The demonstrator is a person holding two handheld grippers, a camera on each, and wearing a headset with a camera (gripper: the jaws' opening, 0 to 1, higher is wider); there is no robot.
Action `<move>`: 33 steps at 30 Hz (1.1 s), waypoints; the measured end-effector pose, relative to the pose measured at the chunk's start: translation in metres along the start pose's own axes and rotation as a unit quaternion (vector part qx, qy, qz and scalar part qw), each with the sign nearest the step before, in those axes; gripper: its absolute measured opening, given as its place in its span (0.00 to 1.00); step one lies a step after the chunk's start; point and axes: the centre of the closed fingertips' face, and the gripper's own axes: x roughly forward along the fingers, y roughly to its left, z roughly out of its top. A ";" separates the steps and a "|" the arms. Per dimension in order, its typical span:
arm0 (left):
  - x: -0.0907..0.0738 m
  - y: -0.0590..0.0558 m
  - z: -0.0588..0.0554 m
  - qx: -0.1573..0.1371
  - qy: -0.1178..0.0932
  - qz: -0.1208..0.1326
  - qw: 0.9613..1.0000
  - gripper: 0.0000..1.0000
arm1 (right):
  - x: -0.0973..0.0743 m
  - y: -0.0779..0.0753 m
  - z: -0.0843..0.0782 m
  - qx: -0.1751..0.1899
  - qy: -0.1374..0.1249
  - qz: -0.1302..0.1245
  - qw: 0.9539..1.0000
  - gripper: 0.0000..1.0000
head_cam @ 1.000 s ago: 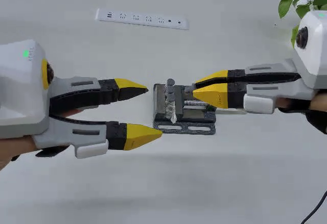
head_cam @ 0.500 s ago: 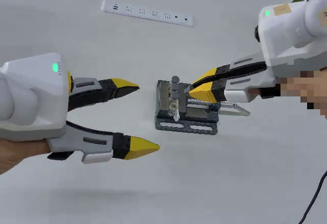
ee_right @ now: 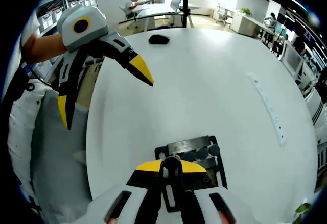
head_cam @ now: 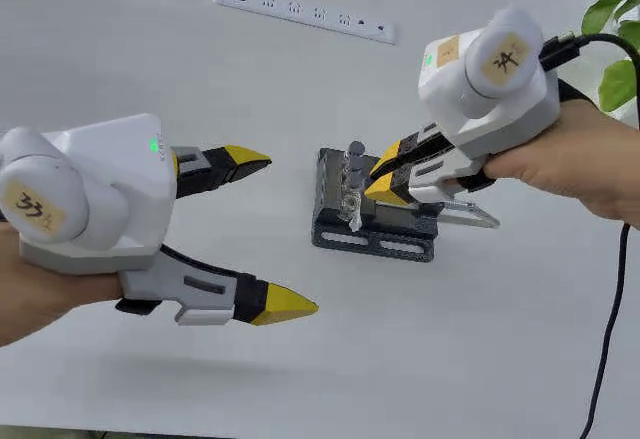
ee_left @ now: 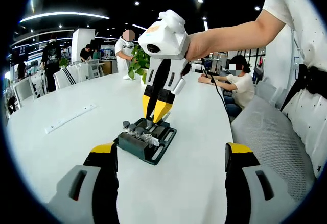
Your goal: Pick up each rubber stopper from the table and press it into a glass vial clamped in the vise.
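- Fingers [ee_right: 148, 167] of our right gripper [head_cam: 383, 181] pinch a stopper [ee_right: 171, 164], now tipped steeply over the vials [head_cam: 351, 191] in the vise [head_cam: 378, 245].
- Our left gripper [head_cam: 288, 234] gapes empty; pressing looks next.

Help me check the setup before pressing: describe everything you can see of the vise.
The vise is small, dark and metal-looking, sitting flat on the white table, with a slotted foot along its near edge and a silver handle sticking out one side. Its jaws clamp a row of clear vials, some capped grey. The right gripper hovers over it, shut on a stopper.
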 end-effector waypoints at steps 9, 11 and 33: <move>0.001 0.001 -0.007 -0.002 0.004 -0.003 1.000 0.87 | 0.015 -0.004 -0.007 -0.003 0.025 0.005 1.000 0.06; 0.001 0.001 -0.006 -0.004 0.000 -0.003 1.000 0.88 | 0.017 -0.004 -0.009 -0.006 0.030 0.005 1.000 0.06; 0.001 0.000 -0.002 -0.013 -0.017 -0.001 1.000 0.88 | 0.023 -0.007 -0.012 -0.027 0.063 0.005 0.998 0.06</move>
